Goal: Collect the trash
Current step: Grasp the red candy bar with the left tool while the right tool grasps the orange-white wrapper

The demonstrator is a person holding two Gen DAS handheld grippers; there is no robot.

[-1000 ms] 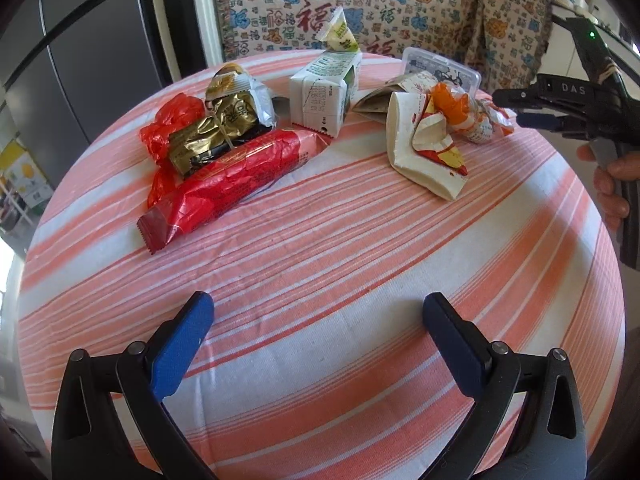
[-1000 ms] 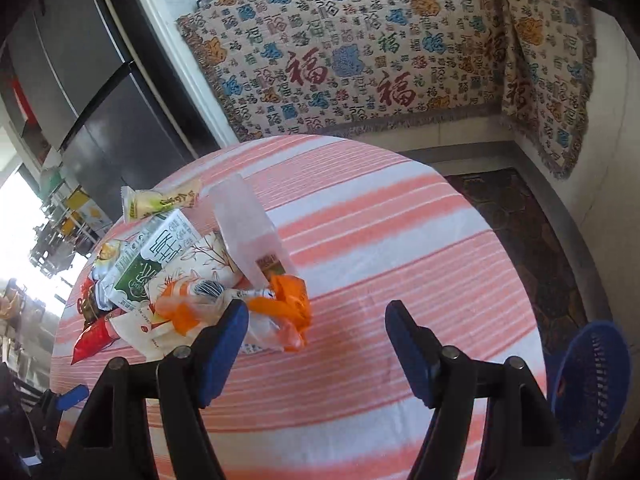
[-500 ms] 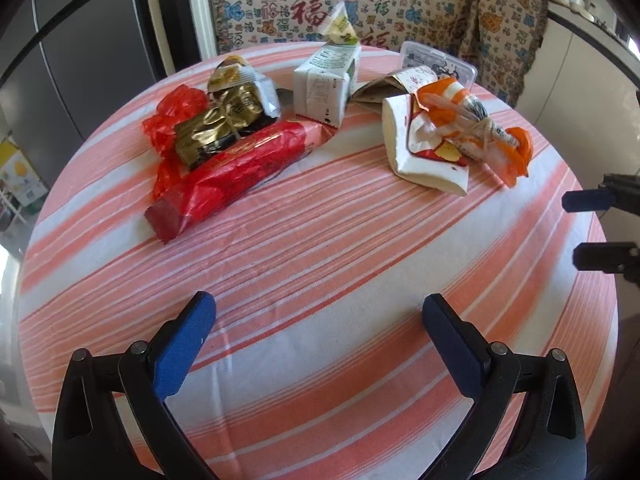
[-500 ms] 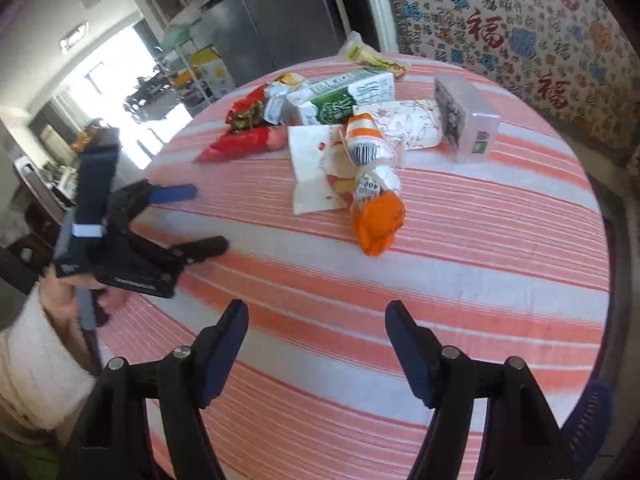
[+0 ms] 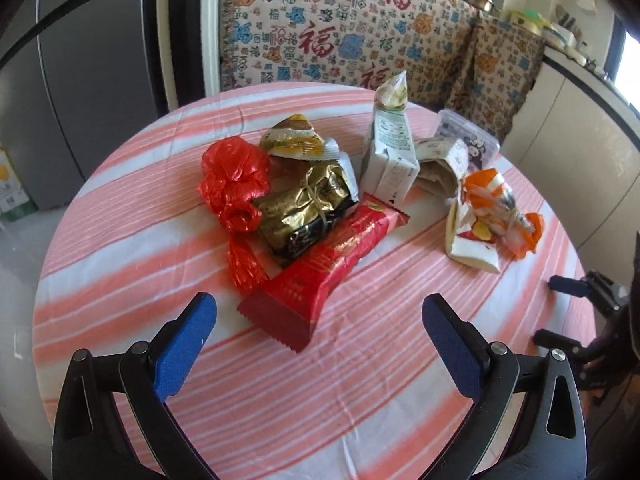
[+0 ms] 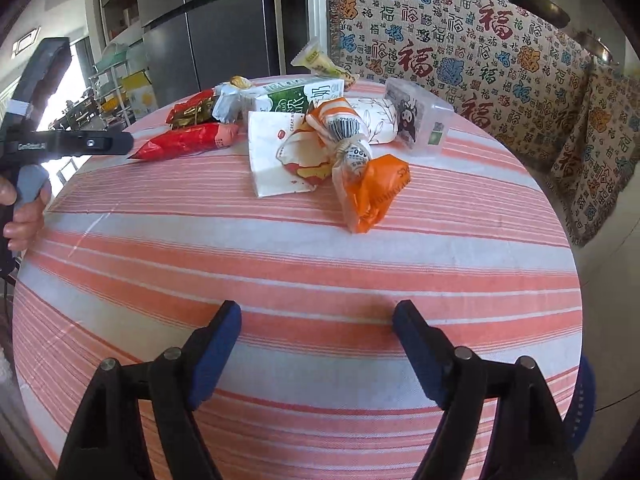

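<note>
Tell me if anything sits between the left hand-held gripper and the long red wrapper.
Nothing visible does. Only bare striped tablecloth lies between the open left hand-held gripper and the near end of the long red wrapper.

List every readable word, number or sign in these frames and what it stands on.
"福": repeated on the patterned cloth behind the table.
"400": on the orange and white wrapper.
"CREAT": partial, on the white paper bag.
Large green characters on the milk carton: unreadable.
Red snack packet print: too blurred.
</note>
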